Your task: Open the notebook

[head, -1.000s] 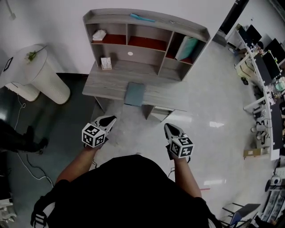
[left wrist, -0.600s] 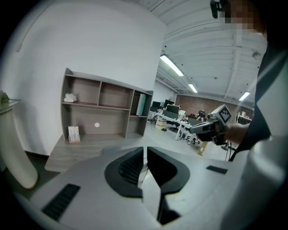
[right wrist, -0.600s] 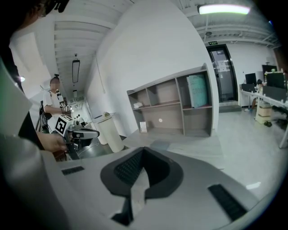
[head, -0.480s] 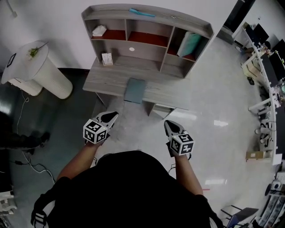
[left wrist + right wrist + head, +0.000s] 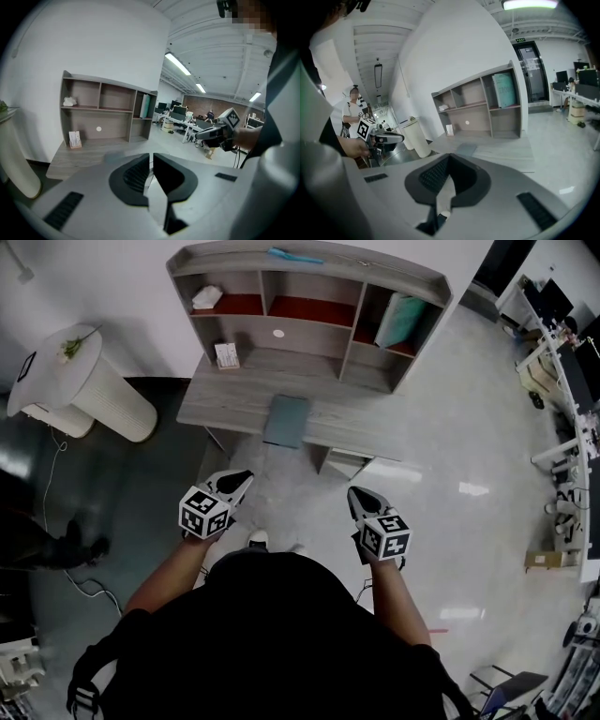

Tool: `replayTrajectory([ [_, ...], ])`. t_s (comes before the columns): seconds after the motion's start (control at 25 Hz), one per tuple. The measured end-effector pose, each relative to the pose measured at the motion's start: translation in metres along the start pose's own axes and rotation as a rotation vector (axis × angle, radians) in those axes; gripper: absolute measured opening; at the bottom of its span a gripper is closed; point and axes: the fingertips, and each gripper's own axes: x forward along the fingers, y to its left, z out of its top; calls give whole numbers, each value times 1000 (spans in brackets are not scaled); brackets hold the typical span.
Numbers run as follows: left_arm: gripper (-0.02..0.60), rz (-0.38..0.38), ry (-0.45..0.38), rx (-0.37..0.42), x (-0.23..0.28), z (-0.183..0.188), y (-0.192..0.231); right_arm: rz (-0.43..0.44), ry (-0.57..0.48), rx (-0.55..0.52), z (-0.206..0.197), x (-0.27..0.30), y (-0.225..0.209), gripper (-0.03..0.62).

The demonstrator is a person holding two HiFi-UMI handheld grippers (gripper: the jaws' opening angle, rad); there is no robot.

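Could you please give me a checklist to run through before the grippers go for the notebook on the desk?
1. Notebook lies flat and closed at the front edge of the desk, nothing on it: ok.
2. Left gripper empty: ok.
3. Right gripper empty: ok.
4. Jaws parted to take the cover: not ok, both grippers are shut.
5. Grippers at the notebook: not ok, both hang over the floor, short of the desk.
6. Which edge the cover lifts from: cannot tell.

text: none legible | doorway sign (image 5: pixel 521 40): too small
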Motion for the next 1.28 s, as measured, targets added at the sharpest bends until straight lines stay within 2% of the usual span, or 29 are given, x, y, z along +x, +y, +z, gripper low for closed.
replayTrajectory([
  [0.36, 32, -21, 15, -26, 7, -12, 12, -16, 28, 9, -2, 9, 5, 0],
  [0.68, 32, -60, -11, -22, 28, 5, 38, -53, 56, -5, 9, 28, -3, 0],
  [1.28, 32, -119, -3, -18, 52, 26, 109, -115, 84, 28, 26, 82, 8, 0],
])
